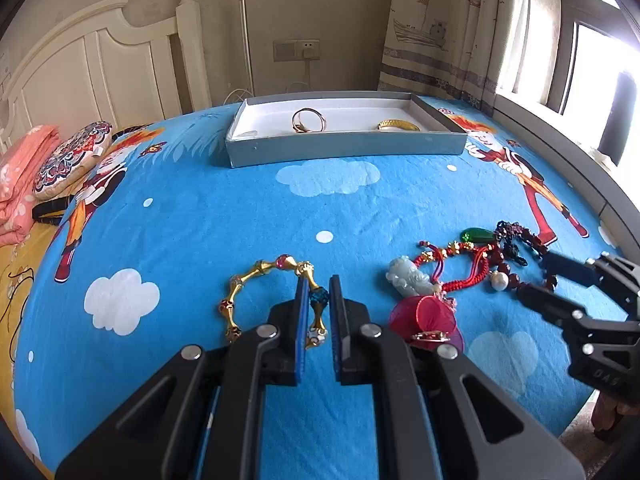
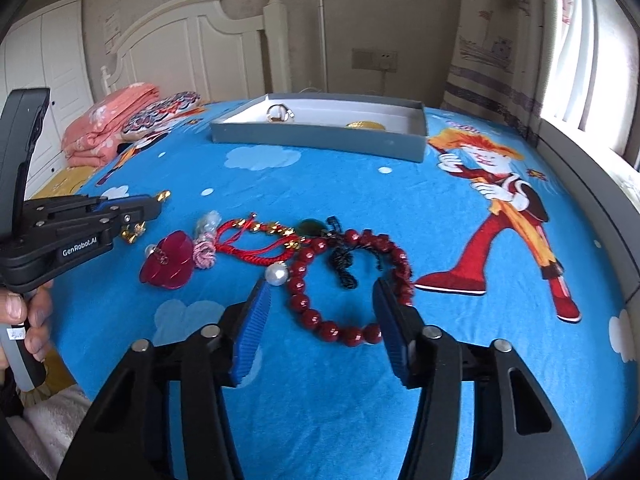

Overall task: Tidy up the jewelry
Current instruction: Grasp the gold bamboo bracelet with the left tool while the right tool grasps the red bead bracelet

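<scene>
White headboard (image 1: 100, 64), beige wall (image 1: 288, 8), bright window (image 1: 592, 60).

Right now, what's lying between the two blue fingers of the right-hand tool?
In the right wrist view, the dark red bead bracelet lies on the blue bedsheet between the right gripper's open fingers, unclamped.

left gripper (image 1: 318, 300) narrowed, right gripper (image 2: 322, 300) spread

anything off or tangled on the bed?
Yes: right of the gold bangle, the loose pieces lie heaped. The red cord and black cord overlap the red bead bracelet, so lifting one may drag the others. The gray box sits square.
</scene>
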`<action>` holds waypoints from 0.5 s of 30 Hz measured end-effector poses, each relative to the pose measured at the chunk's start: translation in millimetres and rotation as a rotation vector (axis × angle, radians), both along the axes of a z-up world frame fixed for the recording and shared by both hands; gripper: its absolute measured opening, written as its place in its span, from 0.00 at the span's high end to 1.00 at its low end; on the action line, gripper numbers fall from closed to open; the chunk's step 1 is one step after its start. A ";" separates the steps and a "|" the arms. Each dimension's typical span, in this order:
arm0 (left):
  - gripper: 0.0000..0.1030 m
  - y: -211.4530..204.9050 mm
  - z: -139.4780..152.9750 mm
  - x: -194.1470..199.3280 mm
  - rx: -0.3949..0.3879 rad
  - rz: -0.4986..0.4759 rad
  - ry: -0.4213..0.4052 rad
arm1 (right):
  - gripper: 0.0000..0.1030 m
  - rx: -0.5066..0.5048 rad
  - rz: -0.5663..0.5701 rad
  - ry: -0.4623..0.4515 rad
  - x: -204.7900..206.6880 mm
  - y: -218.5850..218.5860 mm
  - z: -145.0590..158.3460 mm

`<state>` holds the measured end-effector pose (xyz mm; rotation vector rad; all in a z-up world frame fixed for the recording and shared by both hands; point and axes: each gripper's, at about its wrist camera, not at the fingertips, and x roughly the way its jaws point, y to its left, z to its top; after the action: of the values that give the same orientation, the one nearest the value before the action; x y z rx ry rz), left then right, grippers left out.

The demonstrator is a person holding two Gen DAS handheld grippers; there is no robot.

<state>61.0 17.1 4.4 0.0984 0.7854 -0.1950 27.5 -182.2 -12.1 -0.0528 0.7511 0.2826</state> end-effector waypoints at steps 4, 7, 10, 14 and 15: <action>0.90 1.7 -0.3 0.1 -0.004 0.005 -0.001 | 0.65 -0.001 0.027 0.035 4.8 4.9 -5.6; 0.90 2.0 -0.2 -0.2 -0.006 0.006 -0.004 | 0.74 -0.025 0.028 0.030 6.4 8.6 -6.6; 0.90 3.2 0.3 0.1 -0.006 0.008 -0.006 | 0.87 -0.031 0.034 0.031 7.0 10.8 -6.4; 0.90 5.6 2.6 -1.8 -0.011 0.017 -0.015 | 0.87 -0.004 0.033 0.032 7.5 6.0 -6.1; 0.90 6.4 3.3 -2.1 -0.012 0.020 -0.018 | 0.87 0.002 0.030 0.029 7.4 4.9 -5.3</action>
<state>58.9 23.5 7.7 0.0810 0.7674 -0.1792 34.9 -177.3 -17.4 -0.0583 0.7795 0.3132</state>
